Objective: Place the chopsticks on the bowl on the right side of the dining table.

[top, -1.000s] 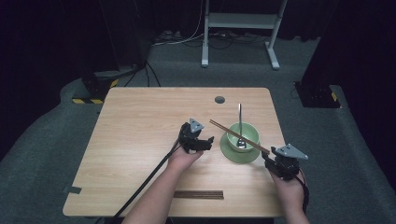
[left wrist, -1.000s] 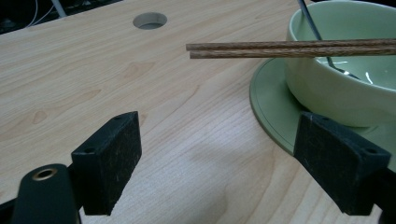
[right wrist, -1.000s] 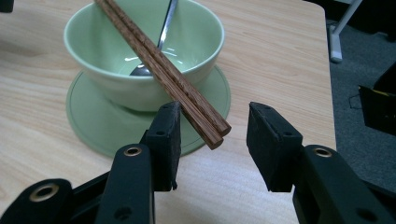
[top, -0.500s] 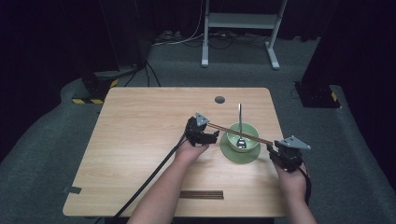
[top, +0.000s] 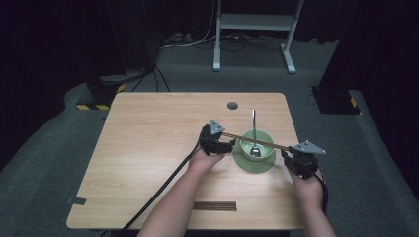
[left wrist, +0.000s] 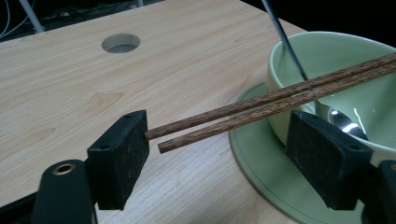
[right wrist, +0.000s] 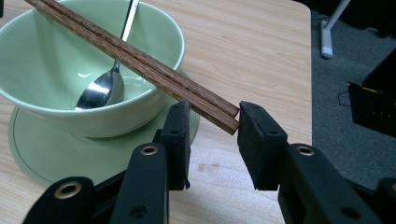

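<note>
High view: a pair of chopsticks [top: 254,140] spans the green bowl [top: 257,143], between the left gripper [top: 223,144] and right gripper [top: 291,157]. Left gripper view: the chopstick tips sit between wide-spread, released jaws that have just been closing, one tip against the left pad. Right gripper view: the other ends lie between narrowing jaws, touching the right pad, not clamped. Earlier, both grippers stood farther from the chopsticks' ends.

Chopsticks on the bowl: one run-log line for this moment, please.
chopsticks: lying across bowl rim | left gripper: open, closing around one end | right gripper: open, closing around other
</note>
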Demonstrator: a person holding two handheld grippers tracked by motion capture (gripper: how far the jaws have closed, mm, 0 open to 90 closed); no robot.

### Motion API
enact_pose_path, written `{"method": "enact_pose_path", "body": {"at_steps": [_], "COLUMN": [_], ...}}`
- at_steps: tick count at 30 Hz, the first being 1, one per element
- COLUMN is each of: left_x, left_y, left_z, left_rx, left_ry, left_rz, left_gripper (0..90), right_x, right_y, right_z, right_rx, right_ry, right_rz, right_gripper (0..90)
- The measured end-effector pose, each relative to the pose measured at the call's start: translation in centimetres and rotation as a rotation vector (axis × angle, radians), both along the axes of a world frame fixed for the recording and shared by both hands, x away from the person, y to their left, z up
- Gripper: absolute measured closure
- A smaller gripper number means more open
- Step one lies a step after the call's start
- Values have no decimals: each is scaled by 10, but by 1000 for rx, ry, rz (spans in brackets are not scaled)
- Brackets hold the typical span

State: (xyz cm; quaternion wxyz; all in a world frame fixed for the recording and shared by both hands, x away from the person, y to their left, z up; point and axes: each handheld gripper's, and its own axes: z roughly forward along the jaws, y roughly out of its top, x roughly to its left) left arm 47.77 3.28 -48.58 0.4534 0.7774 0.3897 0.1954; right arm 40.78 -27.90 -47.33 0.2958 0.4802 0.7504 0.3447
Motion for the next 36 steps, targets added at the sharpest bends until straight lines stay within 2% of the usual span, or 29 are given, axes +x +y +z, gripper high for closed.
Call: {"method": "enact_pose_path", "body": {"at_steps": [4,9,17,22,32,36], "left_x": [-5,-13,-26,-30,-34,-34], "left_y": [0,4,13,16,20,23], "left_z": [2,5,5,2,0,0], "left_rx": [25,16,31,41,31,27], "left_ry": [3,16,-16,-27,-30,-7], "left_rz": [10,33,46,53,64,55], "left_gripper": [245,312,429,478,484,485], "right_x": [0,-3,-7,-4,2,5], "right_y": [-1,1,2,3,5,5], "right_z": [0,1,2,2,3,2], "right_rx": [1,4,7,1,-8,-9], "right_ry": [1,-3,-4,-6,-6,-5], "right_rz": [3,32,33,30,-1,-15], "right_gripper": [634,620,621,608,578,582]}}
